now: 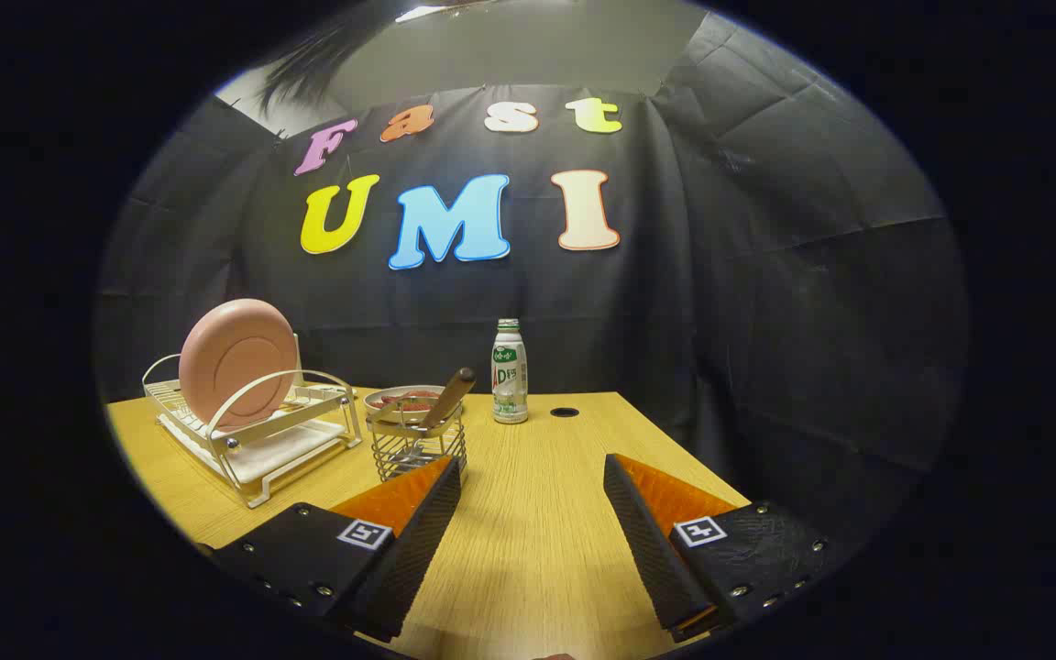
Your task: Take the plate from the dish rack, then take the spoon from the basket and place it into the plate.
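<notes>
Pink plate standing in the rack, tool spread wide above the table.

The tool [533,481] hangs with its two fingers parted and nothing between them, over bare wood of the table [537,550]. The plate [236,362] stands on edge in the white dish rack [258,435], ahead and to the left of the fingers, its round underside facing the tool and leaning slightly back. Just right of the rack sits the wire basket [418,449], touching the left finger's tip in view; the spoon [448,397] rests in it, its handle slanting up and to the right. Behind the basket lies a small dish [400,399], and a bottle [509,371] stands upright near the wall.
</notes>
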The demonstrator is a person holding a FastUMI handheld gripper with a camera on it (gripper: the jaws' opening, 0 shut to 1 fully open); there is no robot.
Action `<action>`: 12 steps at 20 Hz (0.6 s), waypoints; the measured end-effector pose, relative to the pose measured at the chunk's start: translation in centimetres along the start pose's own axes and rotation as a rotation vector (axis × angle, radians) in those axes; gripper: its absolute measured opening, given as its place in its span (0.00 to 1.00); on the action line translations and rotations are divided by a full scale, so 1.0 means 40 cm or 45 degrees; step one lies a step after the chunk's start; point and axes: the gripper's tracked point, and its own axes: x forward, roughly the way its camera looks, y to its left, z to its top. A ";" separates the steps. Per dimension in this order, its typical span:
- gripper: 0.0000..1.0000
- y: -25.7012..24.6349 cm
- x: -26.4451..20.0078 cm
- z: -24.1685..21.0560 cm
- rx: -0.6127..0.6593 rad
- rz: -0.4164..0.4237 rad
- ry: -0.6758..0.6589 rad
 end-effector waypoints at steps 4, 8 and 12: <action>0.96 -0.003 0.011 0.006 0.004 -0.001 -0.009; 0.96 -0.007 0.094 0.020 0.011 -0.011 -0.027; 0.96 -0.051 0.199 0.059 0.006 -0.088 -0.093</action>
